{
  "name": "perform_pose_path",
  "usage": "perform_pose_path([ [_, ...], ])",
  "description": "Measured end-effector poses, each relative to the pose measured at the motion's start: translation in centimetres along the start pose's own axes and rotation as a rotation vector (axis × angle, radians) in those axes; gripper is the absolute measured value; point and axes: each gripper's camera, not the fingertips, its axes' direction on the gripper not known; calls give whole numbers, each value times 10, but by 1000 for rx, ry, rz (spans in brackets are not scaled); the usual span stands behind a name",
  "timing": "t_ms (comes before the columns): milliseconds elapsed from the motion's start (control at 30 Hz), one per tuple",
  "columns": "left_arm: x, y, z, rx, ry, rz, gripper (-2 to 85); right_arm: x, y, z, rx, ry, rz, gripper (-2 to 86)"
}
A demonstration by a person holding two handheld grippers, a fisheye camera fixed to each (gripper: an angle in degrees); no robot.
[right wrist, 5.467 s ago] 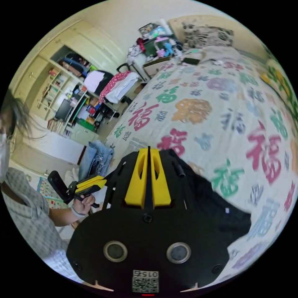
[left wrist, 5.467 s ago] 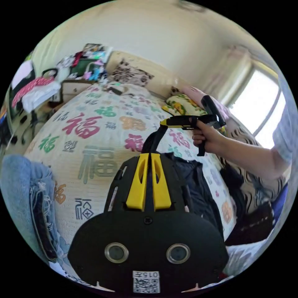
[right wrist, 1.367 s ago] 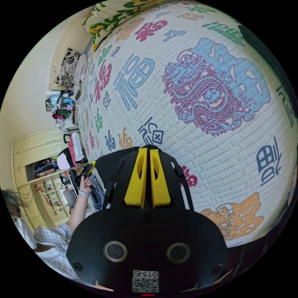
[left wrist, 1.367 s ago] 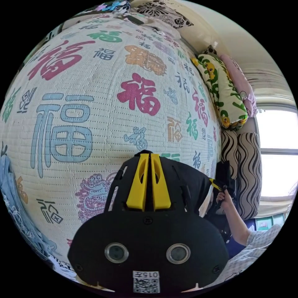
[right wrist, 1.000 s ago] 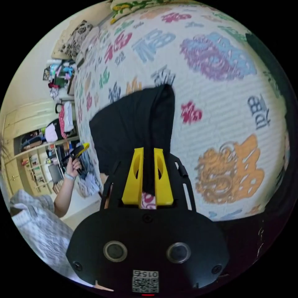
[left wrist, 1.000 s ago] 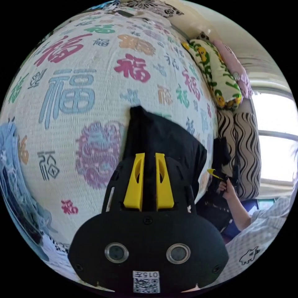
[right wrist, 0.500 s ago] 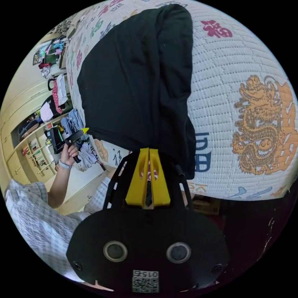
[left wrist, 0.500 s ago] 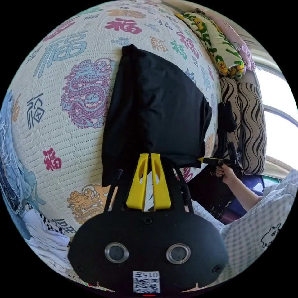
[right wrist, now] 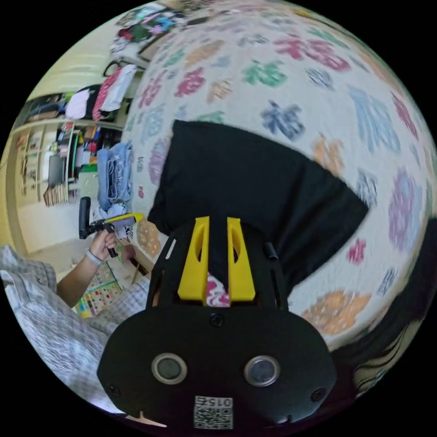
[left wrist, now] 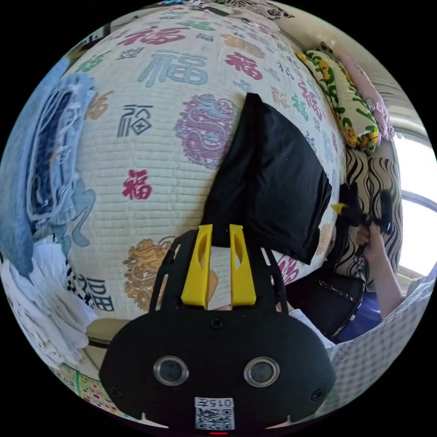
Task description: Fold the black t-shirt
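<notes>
Gripped the near hem of the black t-shirt [left wrist: 273, 182] with both tools half a second before; let it go since then. Left the garment lying on the bed [left wrist: 150, 150] as a folded, roughly four-sided panel, its near edge reaching close to the bed's front edge. Judged from this that one fold was finished and laid down, and that a further fold, or some smoothing, was probably left to do.

Saw the left tool [left wrist: 220, 227] with its yellow jaws parted to a moderate gap, not wide. Held nothing between them: only the printed bedcover in the gap. Kept the tips just at the near hem of the t-shirt, perhaps touching it; could not tell for sure.

Found the right tool [right wrist: 217, 219] parted about the same. Noticed black cloth of the t-shirt behind the upper part of its gap and bedcover below; could not tell, in this blurred view, whether the jaws touched the cloth, but pressed on nothing. Placed this tool at the hem corner opposite to the left one.
</notes>
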Motion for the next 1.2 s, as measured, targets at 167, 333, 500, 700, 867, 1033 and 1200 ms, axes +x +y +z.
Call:
perform_pose_path([
  [167,-11,25,20,-14,57,-43,71,-65,-127,21,-41,65,-192,82],
  [333,-1,40,30,30,63,-65,68,-102,-226,57,-142,127,-219,101],
  [500,10,56,52,-25,138,-39,18,-105,-263,92,-267,261,-201,39],
  [700,37,95,30,91,199,25,-5,-85,-238,34,-134,92,-237,8],
  [867,118,142,2,193,242,308,-6,-10,-145,-65,139,-161,-200,5],
  [1033,233,189,39,132,332,594,-6,121,-23,-127,339,-378,-90,8],
  [1200,329,214,132,43,302,765,-2,231,45,-112,404,-372,94,18],
])
